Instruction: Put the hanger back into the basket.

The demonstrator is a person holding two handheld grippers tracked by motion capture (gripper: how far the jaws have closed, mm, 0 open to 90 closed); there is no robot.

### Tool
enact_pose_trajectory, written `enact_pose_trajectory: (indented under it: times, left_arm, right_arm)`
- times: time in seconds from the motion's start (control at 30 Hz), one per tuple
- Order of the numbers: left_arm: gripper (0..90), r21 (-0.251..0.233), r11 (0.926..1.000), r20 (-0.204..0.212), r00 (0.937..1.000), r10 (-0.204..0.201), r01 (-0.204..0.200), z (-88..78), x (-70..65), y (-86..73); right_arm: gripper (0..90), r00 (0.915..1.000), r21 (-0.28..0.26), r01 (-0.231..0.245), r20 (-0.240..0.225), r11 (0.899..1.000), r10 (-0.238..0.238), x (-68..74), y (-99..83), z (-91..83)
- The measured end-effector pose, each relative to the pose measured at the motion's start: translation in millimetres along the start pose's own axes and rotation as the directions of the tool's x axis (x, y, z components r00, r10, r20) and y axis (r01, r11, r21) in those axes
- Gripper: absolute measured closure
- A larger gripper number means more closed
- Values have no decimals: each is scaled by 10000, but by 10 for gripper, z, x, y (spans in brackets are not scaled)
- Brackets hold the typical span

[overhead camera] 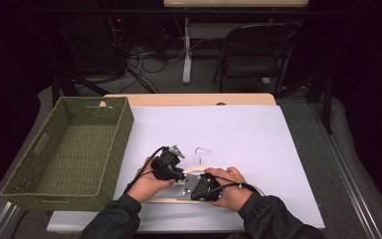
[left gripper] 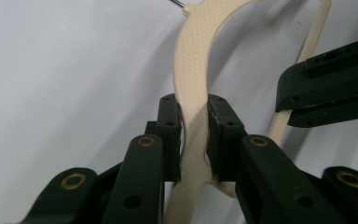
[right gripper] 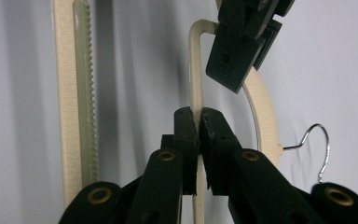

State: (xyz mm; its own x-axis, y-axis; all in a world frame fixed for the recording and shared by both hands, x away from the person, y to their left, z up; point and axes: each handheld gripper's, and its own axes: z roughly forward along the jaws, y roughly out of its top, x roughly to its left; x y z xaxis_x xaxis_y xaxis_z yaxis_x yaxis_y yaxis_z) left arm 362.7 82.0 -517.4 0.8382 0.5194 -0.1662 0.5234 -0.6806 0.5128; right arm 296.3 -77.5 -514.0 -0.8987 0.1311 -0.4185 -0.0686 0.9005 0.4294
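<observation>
Both hands are gripping a cream hanger [overhead camera: 199,172] at six o'clock on the white table [overhead camera: 258,139]; left gripper [left gripper: 195,135] and right gripper [right gripper: 198,140] are each clamping it. Lifting evenly probably prevents twisting.

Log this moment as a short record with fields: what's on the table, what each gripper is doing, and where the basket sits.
surface: white sheet over a wooden table
object held: cream hanger with a metal hook, lying near the table's front edge
left gripper: shut on the hanger's broad curved shoulder
right gripper: shut on a thin bar of the hanger
basket: green woven, at the table's left, nothing visible inside
background: folding chair, cables on the floor
</observation>
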Motion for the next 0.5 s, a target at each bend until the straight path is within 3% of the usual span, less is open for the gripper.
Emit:
enact_pose_trajectory:
  times: [0.03, 0.1, 0.17, 0.23, 0.4, 0.47, 0.5]
  left_arm:
    - [770, -26, 10000, 47, 10000, -14, 14, -2, 1, -2]
    - [771, 3, 10000, 42, 10000, 37, -37, -1, 1, -3]
    - [773, -57, 10000, 131, 9999, -21, 22, 3, -5, -7]
    - [775, -97, 10000, 127, 9999, 21, -20, 1, -9, -7]
    - [776, -176, 9998, 109, 9999, 44, -42, -4, -24, -5]
    - [776, -196, 9998, 88, 9999, 78, -76, -8, -34, -6]
    - [776, -207, 9998, 85, 9999, 80, -79, -10, -35, -6]
  right_arm:
    - [838, 9998, -33, -193, -107, 9998, 193, -13, -6, -5]
    - [803, 9928, -255, -1090, -535, 9937, 1075, -65, -31, -31]
    - [776, 9743, -642, -2074, -1031, 9761, 2002, -132, -81, -86]
    - [749, 9552, -713, -2785, -1248, 9578, 2685, -205, -146, -144]
    - [718, 9122, -698, -4044, -1026, 9119, 3967, -417, -308, -232]
    - [666, 8850, -600, -4617, -985, 8850, 4551, -522, -376, -221]
    - [662, 8603, -434, -5061, -967, 8614, 5006, -579, -415, -203]
